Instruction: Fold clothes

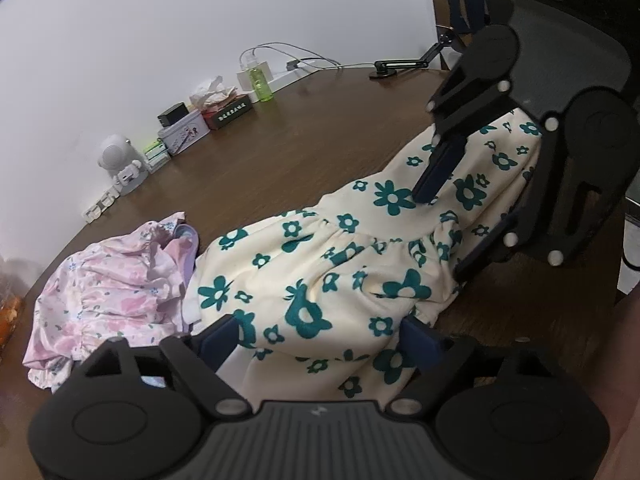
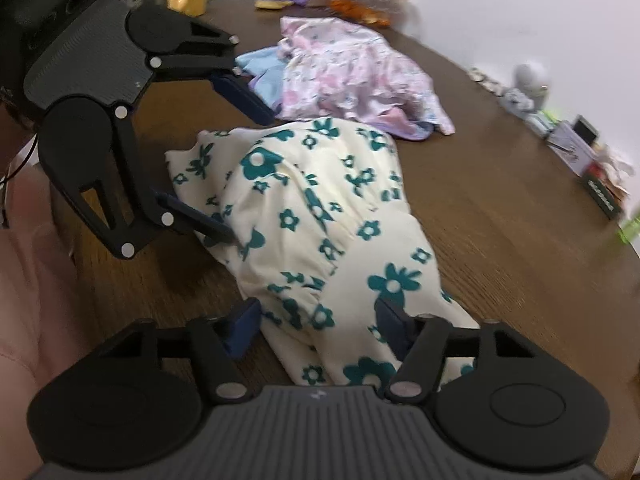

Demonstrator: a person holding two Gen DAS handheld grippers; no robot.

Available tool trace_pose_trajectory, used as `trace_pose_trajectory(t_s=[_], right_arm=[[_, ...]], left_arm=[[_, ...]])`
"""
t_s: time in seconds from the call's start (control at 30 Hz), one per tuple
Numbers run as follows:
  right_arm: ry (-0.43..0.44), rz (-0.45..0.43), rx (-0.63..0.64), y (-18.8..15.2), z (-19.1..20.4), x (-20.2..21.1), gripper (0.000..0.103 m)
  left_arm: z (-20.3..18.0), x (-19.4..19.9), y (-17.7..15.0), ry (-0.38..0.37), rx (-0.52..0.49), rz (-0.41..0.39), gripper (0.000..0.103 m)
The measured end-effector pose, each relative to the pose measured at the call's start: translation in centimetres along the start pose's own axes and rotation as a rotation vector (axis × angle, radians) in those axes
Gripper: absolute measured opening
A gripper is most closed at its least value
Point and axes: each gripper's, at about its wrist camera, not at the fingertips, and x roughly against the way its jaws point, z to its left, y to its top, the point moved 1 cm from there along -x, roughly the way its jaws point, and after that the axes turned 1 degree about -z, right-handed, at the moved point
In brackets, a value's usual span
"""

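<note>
- Desk [image 1: 304,128]: brown wood, carries all the laundry; small clutter sits along its far edge by the wall, well apart from the cream floral garment
- Cream floral garment [image 1: 340,264]: the piece in hand, lying in the middle of the desk as a long rumpled bundle; it is gathered and humped, not flat, with no clean fold line showing; judged: folding of this piece is at an early stage, edges not yet squared
- Pink floral garment [image 1: 112,288]: heaped loose just beside the cream floral garment, on its far side in the right wrist view, with a pale blue piece [image 2: 260,68] tucked against it; both look unfolded, so judged still to do
- No finished folded stack appears in either view
- Left tool [image 1: 320,340]: jaws apart, straddling one end of the cream floral garment; cloth lies between the fingers, which do not visibly pinch it
- Right tool [image 2: 316,320]: jaws part-way in, set astride the opposite end of the cream floral garment; cloth fills the gap, but a firm clamp cannot be confirmed; this view is slightly blurred
</note>
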Motion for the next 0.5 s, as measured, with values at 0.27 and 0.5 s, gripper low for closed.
trace_pose_trajectory(t_s=[0.27,0.5], right_arm=[[0.016,0.020,0.048,0.7,0.0,-0.6,0.012],[-0.088,-0.088,-0.075,0.8,-2.0,1.2,0.009]], left_arm=[[0.3,-0.3,0.6,-0.050,-0.016,-0.014,0.039],[1.3,0.5,1.0,0.012,0.004,-0.033,0.022]])
